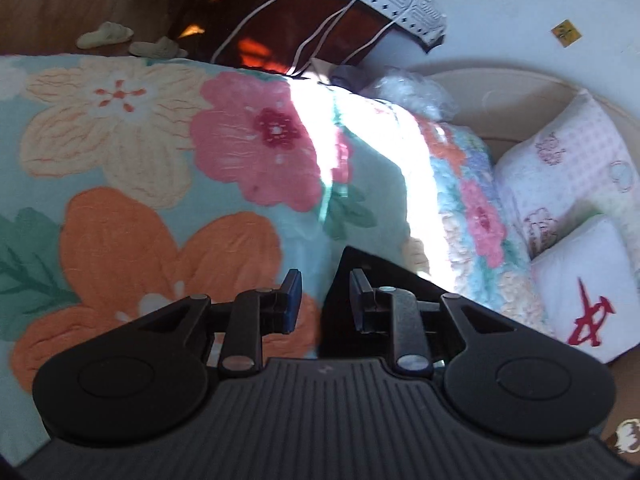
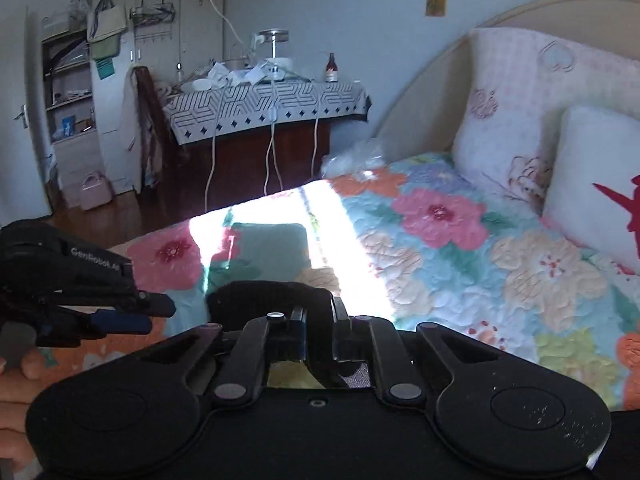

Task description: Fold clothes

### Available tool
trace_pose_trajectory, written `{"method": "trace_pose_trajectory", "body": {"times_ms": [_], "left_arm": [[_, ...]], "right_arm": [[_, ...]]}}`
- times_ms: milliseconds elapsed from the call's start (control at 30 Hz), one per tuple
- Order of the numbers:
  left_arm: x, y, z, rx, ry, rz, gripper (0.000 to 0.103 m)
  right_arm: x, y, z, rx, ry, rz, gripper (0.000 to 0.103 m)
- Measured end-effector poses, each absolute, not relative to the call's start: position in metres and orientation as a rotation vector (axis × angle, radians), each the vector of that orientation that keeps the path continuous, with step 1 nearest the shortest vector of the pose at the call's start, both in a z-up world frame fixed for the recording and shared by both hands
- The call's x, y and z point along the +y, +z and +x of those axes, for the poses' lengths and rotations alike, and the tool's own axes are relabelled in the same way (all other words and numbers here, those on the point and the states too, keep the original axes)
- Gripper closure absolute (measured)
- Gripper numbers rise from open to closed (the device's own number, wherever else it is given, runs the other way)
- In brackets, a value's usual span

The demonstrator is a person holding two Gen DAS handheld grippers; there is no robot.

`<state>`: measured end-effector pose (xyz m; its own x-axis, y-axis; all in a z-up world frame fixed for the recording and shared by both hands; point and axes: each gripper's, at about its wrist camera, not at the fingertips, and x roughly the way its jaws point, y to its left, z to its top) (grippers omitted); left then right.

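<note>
Over the floral bed point(image 2: 460, 248), the right gripper point(image 2: 320, 320) pinches a black garment point(image 2: 260, 300), while the left gripper point(image 1: 325, 300) stands slightly parted, gripping nothing.

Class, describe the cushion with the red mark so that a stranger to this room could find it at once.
Start at the bed's curved cream headboard. Two pillows lean against it; the white cushion stands in front of the larger pink patterned pillow. It alone is plain white with a bold red mark.
</note>
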<state>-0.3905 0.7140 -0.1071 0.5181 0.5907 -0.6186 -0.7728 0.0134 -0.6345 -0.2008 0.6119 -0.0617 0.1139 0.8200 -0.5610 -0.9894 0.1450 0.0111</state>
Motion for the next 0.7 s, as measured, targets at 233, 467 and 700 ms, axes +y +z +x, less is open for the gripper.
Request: {"method": "trace_pose_trajectory", "body": {"times_ms": [233, 467, 700], "left_arm": [[0.716, -0.113, -0.388, 0.324, 1.054, -1.16, 0.058], [0.718, -0.125, -0.374, 0.365, 1.06, -1.116, 0.043], [0.717, -0.136, -0.319, 0.476, 1.045, -0.917, 0.029]], "right_arm": [[0.593, -0.087, -0.194, 0.978, 1.651, -0.389, 0.079], [0.558, -0.079, -0.154, 0.89, 1.447, -0.352, 0.059], [0.53, -0.093, -0.141, 0.893, 1.327, -0.337, 0.055]]}}
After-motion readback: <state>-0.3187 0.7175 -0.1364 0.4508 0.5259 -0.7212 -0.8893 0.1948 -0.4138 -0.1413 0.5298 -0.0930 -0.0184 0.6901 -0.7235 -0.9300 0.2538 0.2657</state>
